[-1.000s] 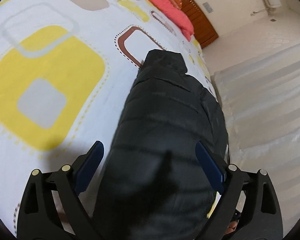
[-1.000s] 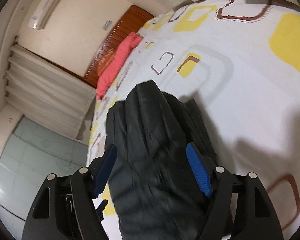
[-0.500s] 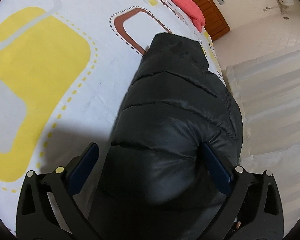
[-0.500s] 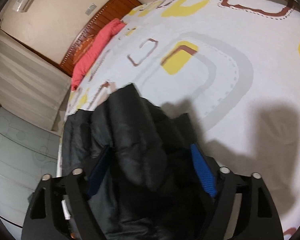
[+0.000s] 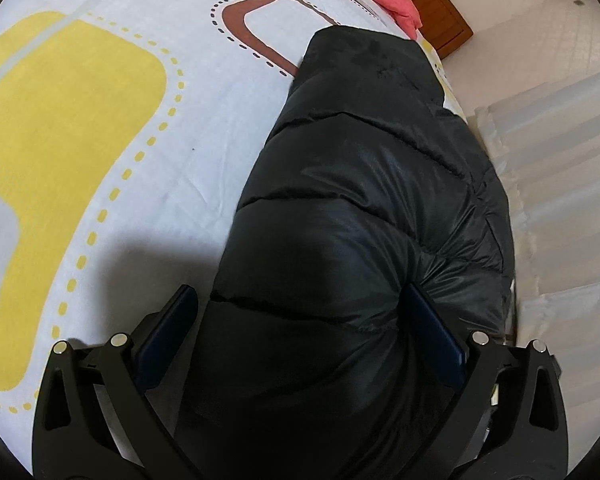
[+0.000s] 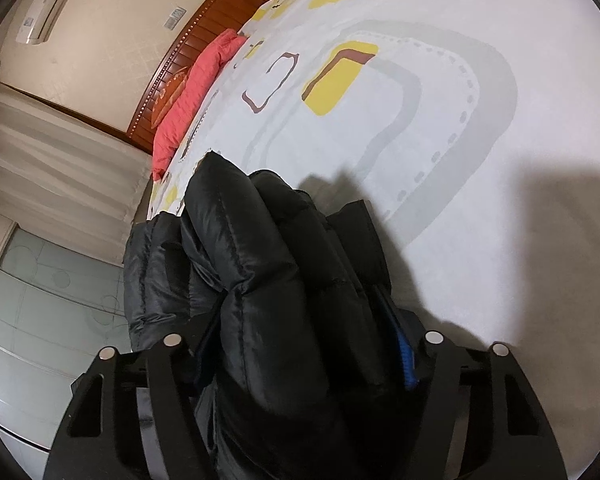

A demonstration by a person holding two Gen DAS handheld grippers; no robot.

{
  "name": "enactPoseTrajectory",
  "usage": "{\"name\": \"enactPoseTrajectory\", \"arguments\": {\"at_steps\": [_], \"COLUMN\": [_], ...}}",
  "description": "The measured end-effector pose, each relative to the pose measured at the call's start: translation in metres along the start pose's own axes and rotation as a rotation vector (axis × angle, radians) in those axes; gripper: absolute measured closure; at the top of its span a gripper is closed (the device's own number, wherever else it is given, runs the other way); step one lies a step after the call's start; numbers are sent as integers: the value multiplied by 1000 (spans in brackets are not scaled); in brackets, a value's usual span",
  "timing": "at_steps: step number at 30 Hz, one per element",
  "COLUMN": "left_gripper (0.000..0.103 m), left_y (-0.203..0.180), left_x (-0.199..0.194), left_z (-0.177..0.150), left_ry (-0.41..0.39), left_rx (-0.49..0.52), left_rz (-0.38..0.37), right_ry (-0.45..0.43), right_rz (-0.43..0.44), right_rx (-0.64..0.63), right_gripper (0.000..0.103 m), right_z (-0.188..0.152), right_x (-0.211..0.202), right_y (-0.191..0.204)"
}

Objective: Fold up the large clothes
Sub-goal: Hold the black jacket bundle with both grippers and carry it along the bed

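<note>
While left hand-held gripper (image 5: 300, 344) gapes round jacket (image 5: 364, 200), only rt view shows right hand-held gripper (image 6: 304, 344) closing on it.

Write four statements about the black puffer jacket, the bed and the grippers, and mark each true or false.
1. The black puffer jacket lies on a patterned bedsheet. True.
2. The jacket is red. False: it is black; the red thing is a pillow by the headboard.
3. The left gripper has the jacket between its fingers. True.
4. The right gripper has nothing between its fingers. False: jacket padding fills the gap as it closes.
</note>
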State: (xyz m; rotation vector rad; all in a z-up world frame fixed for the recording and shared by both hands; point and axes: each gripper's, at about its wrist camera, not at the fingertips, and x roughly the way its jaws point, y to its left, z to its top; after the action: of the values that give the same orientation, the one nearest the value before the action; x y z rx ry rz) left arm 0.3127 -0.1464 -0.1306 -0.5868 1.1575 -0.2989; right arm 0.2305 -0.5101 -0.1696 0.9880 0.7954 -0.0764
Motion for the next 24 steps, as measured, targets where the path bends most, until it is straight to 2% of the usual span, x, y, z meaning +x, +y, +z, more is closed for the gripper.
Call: {"name": "enactPoseTrajectory", "arguments": {"at_steps": [5, 12, 16, 20, 24], "left_gripper": [2, 2, 2, 2, 2], "left_y": [1, 2, 6, 16, 22], "left_x": [-5, 4, 1, -7, -2], "left_z": [-5, 7, 12, 11, 8], "left_ry": [-14, -7, 24, 99, 109], "left_rx": [11, 0, -20, -71, -76], "left_rz": [-4, -23, -60, -104, -162], "right_ry": [-3, 19, 41, 72, 90], "right_rz": [5, 38, 74, 109, 145], "right_rx": [-8, 10, 20, 4, -21], "right_gripper": [37, 33, 30, 25, 21], "right_z": [-1, 4, 6, 4, 5], "right_x": [-1, -3, -9, -14, -14], "right_y": [0, -1, -4, -7, -13]}}
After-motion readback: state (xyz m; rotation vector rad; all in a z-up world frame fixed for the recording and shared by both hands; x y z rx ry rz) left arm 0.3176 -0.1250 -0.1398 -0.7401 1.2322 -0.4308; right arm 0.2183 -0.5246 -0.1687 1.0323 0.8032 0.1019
